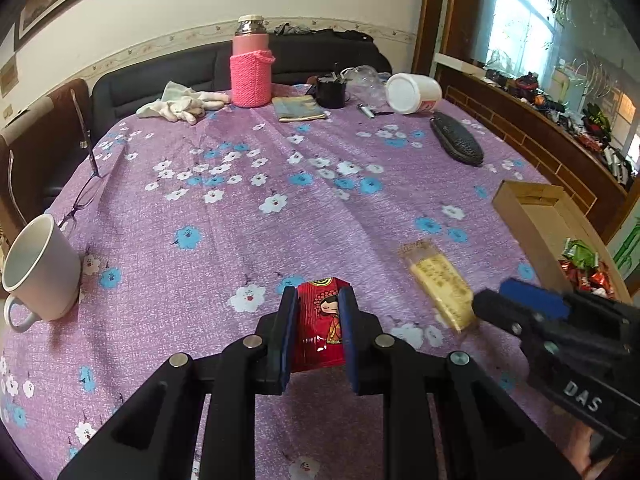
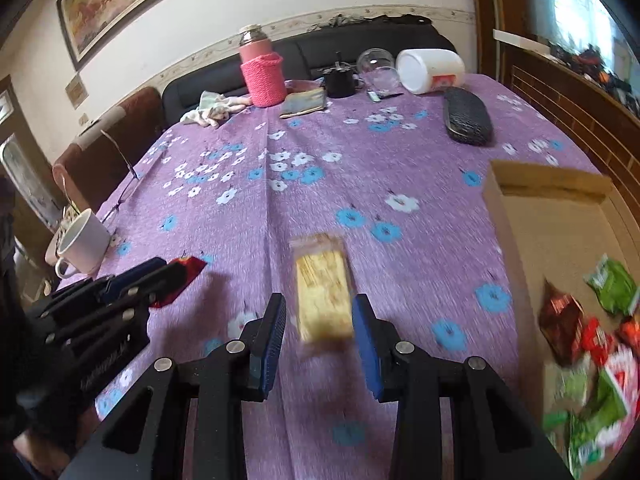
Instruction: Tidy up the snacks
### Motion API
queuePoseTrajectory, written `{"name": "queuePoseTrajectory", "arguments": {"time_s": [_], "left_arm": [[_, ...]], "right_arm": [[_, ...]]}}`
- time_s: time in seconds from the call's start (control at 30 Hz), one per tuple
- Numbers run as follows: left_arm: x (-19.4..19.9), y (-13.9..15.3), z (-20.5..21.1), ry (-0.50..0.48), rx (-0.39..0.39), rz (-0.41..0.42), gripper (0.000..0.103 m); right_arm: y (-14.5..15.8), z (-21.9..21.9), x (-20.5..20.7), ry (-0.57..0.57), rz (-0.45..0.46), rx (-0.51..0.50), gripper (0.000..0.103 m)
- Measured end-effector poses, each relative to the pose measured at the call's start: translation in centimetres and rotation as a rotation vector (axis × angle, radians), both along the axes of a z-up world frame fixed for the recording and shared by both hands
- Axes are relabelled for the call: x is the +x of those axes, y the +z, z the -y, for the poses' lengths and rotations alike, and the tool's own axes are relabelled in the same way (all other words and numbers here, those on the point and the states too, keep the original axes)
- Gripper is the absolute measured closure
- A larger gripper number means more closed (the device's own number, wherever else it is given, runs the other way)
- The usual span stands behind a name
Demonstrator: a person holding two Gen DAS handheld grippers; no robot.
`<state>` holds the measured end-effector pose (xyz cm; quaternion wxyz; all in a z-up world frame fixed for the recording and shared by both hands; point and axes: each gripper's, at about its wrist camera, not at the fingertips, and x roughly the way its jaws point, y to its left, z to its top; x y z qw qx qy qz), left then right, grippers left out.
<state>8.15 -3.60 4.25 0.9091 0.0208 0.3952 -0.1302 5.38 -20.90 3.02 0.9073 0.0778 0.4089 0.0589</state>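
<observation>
Red packet (image 1: 320, 322) pinched in left gripper (image 1: 319, 300), pads pressed on both sides, held low over purple cloth (image 1: 280, 208) near the front edge. Yellow packet (image 2: 323, 296) clamped between right gripper (image 2: 320, 312) pads, blurred, sticking forward past the fingertips. Both grippers angled downward toward the table, side by side, well apart, not touching. From left wrist view: right gripper (image 1: 486, 300) enters from lower right, yellow packet (image 1: 440, 286) pointing up-left out of it, bit of a hand visible at the bottom right corner. From right wrist view: left gripper (image 2: 160, 276) at left edge, red packet (image 2: 182, 280) tip showing past its fingers. Cardboard box (image 2: 516, 216) right of right gripper, with green and red snack packets (image 2: 592, 340) piled in its near end. White mug (image 1: 44, 268) left of left gripper. Pink flask (image 1: 251, 66), white jar (image 1: 414, 92) on its side, black case (image 1: 456, 140) at far side of table.
</observation>
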Motion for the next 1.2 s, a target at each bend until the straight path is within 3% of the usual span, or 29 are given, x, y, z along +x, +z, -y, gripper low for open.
{"name": "queuePoseTrajectory", "arguments": {"time_s": [0.4, 0.53, 0.63, 1.03, 1.2], "left_arm": [[-0.8, 0.1, 0.9, -0.026, -0.02, 0.023, 0.083], [-0.7, 0.1, 1.0, -0.021, -0.055, -0.015, 0.083], [-1.1, 0.6, 1.6, -0.015, -0.039, -0.009, 0.083], [-4.2, 2.7, 6.0, -0.085, -0.014, 0.026, 0.083], [-5.1, 4.4, 6.4, -0.104, -0.018, 0.054, 0.083]], "right_arm": [[1.7, 2.7, -5.6, -0.005, 0.058, 0.077, 0.065], [2.6, 3.9, -7.3, -0.01, 0.09, 0.095, 0.065], [3.4, 5.4, -8.4, -0.025, 0.118, 0.111, 0.065], [3.7, 9.1, -10.3, -0.065, 0.134, 0.165, 0.065], [5.5, 9.1, -11.1, -0.039, 0.167, 0.164, 0.065]]}}
